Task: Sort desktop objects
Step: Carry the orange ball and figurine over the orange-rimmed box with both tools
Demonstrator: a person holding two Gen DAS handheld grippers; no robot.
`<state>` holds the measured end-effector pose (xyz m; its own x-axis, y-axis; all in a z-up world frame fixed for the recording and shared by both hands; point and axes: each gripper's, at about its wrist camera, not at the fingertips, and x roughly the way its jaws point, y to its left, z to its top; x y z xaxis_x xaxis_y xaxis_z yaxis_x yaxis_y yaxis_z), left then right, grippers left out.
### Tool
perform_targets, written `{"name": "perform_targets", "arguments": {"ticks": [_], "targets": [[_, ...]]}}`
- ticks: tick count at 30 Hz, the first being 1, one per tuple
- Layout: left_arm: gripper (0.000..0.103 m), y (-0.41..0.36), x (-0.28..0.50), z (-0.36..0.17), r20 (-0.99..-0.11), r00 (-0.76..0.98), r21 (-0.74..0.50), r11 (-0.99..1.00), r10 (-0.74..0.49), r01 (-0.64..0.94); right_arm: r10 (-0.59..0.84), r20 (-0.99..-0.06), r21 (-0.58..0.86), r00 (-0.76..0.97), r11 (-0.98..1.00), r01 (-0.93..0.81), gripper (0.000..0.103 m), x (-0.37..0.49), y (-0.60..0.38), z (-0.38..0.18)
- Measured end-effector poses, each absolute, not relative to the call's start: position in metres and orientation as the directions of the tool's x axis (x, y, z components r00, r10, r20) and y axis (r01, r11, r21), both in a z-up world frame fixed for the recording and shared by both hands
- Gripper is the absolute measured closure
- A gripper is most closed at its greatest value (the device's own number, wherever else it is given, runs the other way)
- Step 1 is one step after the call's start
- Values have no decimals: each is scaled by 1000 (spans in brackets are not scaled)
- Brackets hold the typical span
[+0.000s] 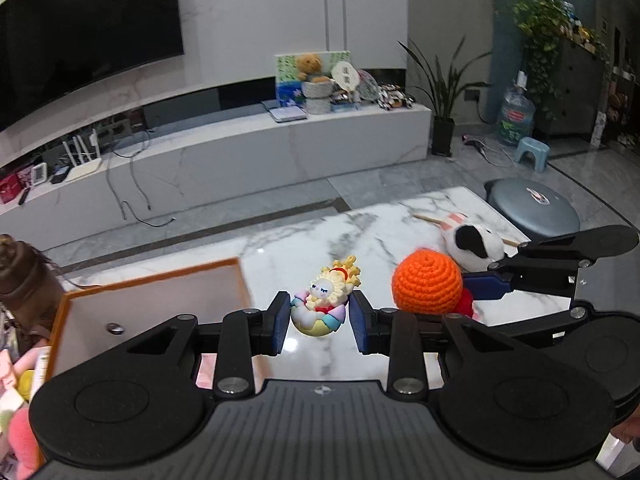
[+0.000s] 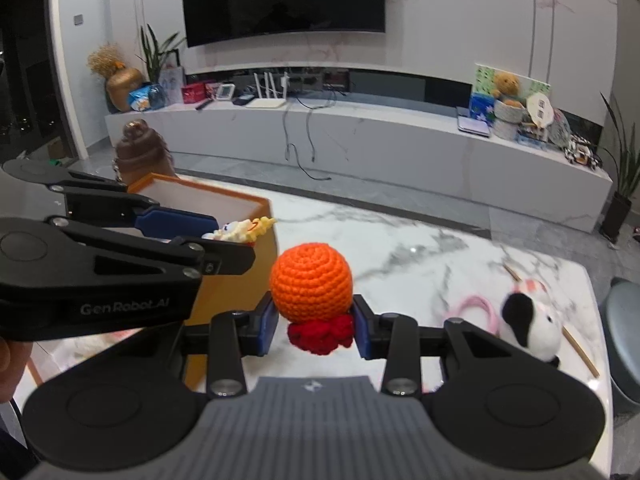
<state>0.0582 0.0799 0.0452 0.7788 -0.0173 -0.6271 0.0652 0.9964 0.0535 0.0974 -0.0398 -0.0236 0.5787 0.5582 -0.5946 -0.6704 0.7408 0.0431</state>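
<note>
We hold two toys at once: our left gripper [image 1: 319, 322] has its jaws pinching the small pastel figurine [image 1: 325, 302], and our right gripper [image 2: 316, 330] has its jaws pinching the orange crochet toy [image 2: 314, 294] by its red base, both lifted above the marble surface [image 1: 304, 240] just beside the orange-rimmed box [image 1: 152, 304]. We judge the sorting to be midway, since neither toy is in the box yet and the black-and-white plush [image 2: 532, 326], a pink loop [image 2: 478, 308] and a wooden stick [image 2: 580, 350] lie on the surface.
</note>
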Motion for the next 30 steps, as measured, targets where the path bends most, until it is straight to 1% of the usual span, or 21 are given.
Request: {"name": "perform_targets", "arguments": {"ticks": [8, 15, 22, 30], "targets": [[67, 127, 42, 63, -597, 800, 46, 998, 56, -35, 609, -559, 55, 564, 705, -707, 63, 81, 0, -9], [67, 159, 26, 65, -599, 794, 52, 994, 104, -91, 636, -550, 44, 541, 669, -742, 62, 65, 33, -8], [67, 188, 16, 54, -649, 749, 61, 991, 130, -119, 654, -563, 16, 505, 620, -784, 62, 46, 66, -13], [67, 207, 9, 31, -727, 672, 95, 990, 143, -108, 637, -612, -28, 469, 575, -817, 62, 30, 96, -29]]}}
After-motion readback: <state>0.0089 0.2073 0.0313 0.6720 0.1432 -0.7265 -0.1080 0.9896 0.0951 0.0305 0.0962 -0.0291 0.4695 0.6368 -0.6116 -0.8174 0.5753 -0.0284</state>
